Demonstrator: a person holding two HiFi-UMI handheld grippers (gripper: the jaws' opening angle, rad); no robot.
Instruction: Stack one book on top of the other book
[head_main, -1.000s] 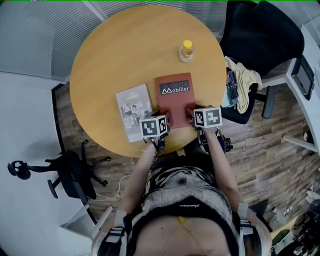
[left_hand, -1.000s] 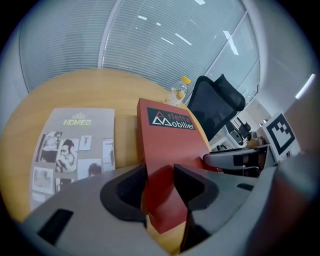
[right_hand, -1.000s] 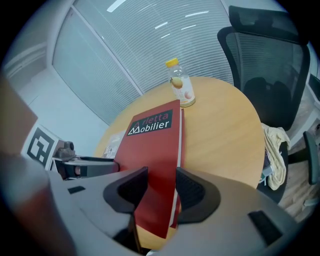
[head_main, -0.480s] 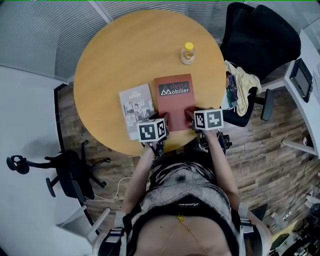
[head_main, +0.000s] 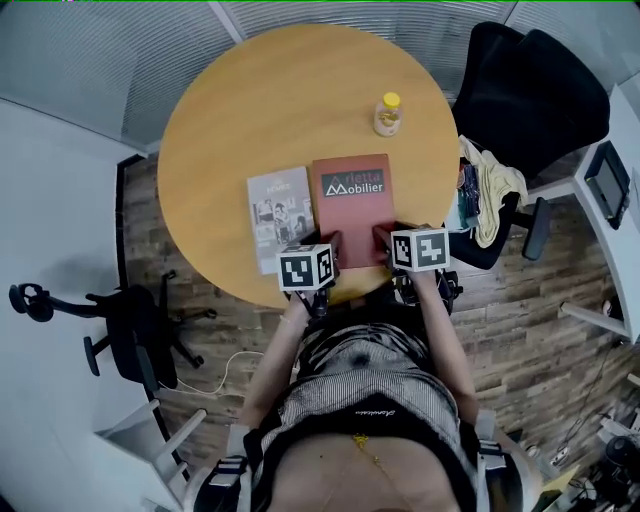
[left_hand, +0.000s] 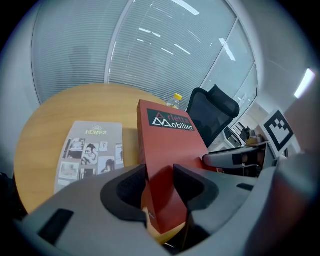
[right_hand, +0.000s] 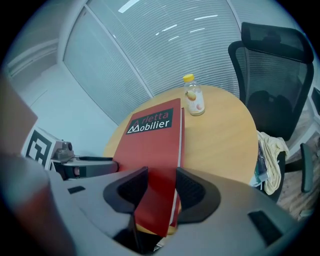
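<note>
A red book (head_main: 351, 203) lies near the front of the round wooden table (head_main: 290, 110), and a grey book (head_main: 279, 207) rests flat just to its left. My left gripper (head_main: 329, 246) is shut on the red book's near left corner. My right gripper (head_main: 386, 238) is shut on its near right corner. In the left gripper view the red book (left_hand: 167, 142) runs away from the left gripper (left_hand: 160, 186), its near end raised off the tabletop, with the grey book (left_hand: 90, 150) beside it. The right gripper (right_hand: 160, 189) pinches the same red book (right_hand: 152, 137).
A small yellow-capped bottle (head_main: 388, 113) stands on the table beyond the red book. A black office chair (head_main: 525, 95) with cloth draped on it is at the right, and another chair (head_main: 130, 330) stands on the floor at the left.
Both grippers have risen a little with the red book's near end held between them. The grey book and the bottle have stayed in place.
</note>
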